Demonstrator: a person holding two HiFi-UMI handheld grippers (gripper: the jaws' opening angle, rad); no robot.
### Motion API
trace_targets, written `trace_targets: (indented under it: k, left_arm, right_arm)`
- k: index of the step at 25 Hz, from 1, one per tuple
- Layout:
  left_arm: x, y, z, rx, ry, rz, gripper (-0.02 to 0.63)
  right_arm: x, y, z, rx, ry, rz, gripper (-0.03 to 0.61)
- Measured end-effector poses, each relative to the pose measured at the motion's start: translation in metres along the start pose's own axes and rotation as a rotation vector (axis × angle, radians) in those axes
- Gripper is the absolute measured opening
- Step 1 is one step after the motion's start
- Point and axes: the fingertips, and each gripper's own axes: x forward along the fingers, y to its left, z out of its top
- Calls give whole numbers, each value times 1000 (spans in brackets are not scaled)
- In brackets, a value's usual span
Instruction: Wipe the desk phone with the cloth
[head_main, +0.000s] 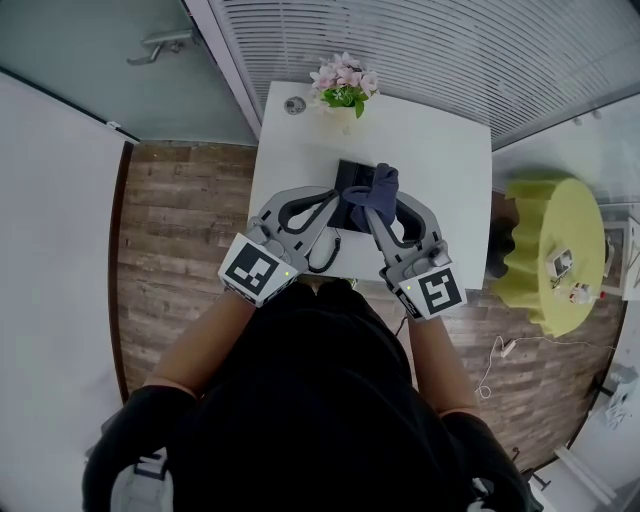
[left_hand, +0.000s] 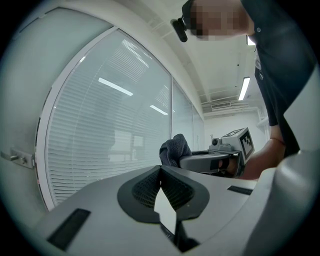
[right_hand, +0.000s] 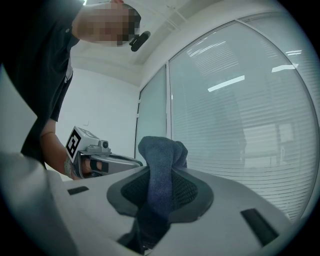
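The black desk phone (head_main: 352, 177) lies in the middle of the white table (head_main: 440, 150), its coiled cord (head_main: 326, 257) trailing toward the near edge. A dark blue-grey cloth (head_main: 381, 187) is bunched over the phone's right side, and my right gripper (head_main: 373, 211) is shut on it; the cloth (right_hand: 160, 155) sticks up from between the pads. My left gripper (head_main: 335, 198) reaches the phone's left edge, and its tips (left_hand: 161, 169) meet with nothing seen between them. The cloth (left_hand: 173, 148) and the right gripper (left_hand: 216, 160) show beside it. Both gripper views point up, so the phone is hidden there.
A pot of pink flowers (head_main: 343, 87) stands at the table's far edge, next to a small round fitting (head_main: 294, 104). A yellow-green stool (head_main: 556, 250) with small items is right of the table. Glass walls with blinds (head_main: 420, 40) lie behind; wood floor (head_main: 180, 220) is at left.
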Motion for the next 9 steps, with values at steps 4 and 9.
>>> trace_targets:
  k: [4,9]
  left_arm:
    - [-4,-3,2,30,19,-13,11]
    - [-3,3,5,-6,-21,-2,11]
  right_arm:
    - [0,4,4,-7,-5,-3,113]
    - [5,3,8,-14,-9,-3,113]
